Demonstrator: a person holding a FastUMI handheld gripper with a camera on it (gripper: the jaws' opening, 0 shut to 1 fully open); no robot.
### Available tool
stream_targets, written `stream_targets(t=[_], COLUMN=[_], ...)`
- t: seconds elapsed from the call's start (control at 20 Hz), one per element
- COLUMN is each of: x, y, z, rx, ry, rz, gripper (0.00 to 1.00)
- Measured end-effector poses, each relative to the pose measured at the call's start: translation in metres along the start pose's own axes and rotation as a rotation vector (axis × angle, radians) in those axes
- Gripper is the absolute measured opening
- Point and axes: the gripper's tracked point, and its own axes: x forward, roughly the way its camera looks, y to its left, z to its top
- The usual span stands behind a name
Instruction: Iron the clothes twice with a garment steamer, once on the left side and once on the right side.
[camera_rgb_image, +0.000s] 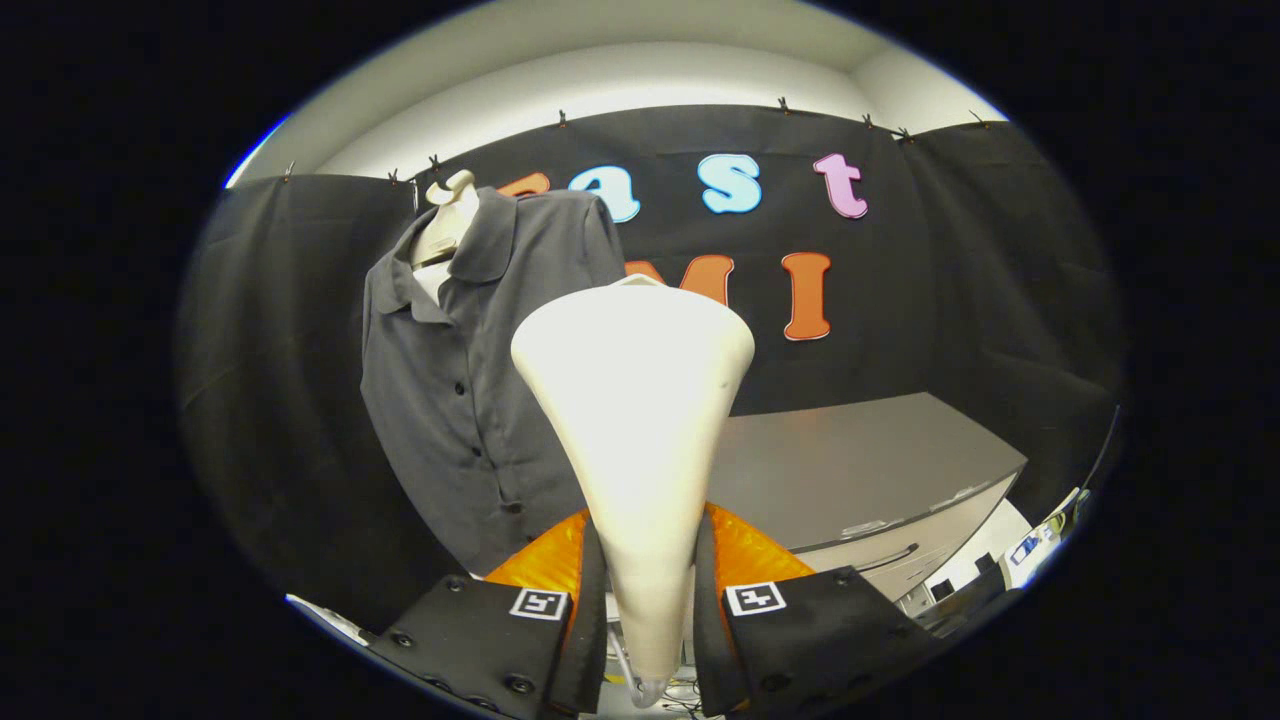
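A cream-white garment steamer (633, 420) stands upright between the two fingers of the gripper (648, 590). Its long axis runs straight up and away from the fingers: the narrow handle end sits low, pinched between them, and the body widens like a cone to a broad rounded head at the top. The head points up and forward, toward the booth's back wall. No brand name or writing can be made out on the steamer's plain surface.

Both fingers are closed snugly against the slim lower part of the steamer, one on each side, with no visible gap. Each finger (545, 610) carries a small square black-and-white marker tag on its upper face; the pattern is a coded symbol, not readable words.

Just behind and to the left of the steamer head, a dark grey short-sleeved shirt (455, 380) hangs on a pale mannequin (447, 225). The shirt has a collar and a row of dark buttons down its front. The steamer overlaps the shirt's right edge from this angle; whether they touch cannot be told.

Beyond the fingers to the right is a grey table (860, 465).
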Motion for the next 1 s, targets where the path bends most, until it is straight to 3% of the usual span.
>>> stream_targets(t=[0.3, 1.0], x=[-0.021, -0.017], y=[-0.033, -0.061], z=[0.042, 0.066], rx=[0.023, 0.050], ry=[-0.093, -0.130], rz=[-0.031, -0.066], gripper=[0.43, 0.43])
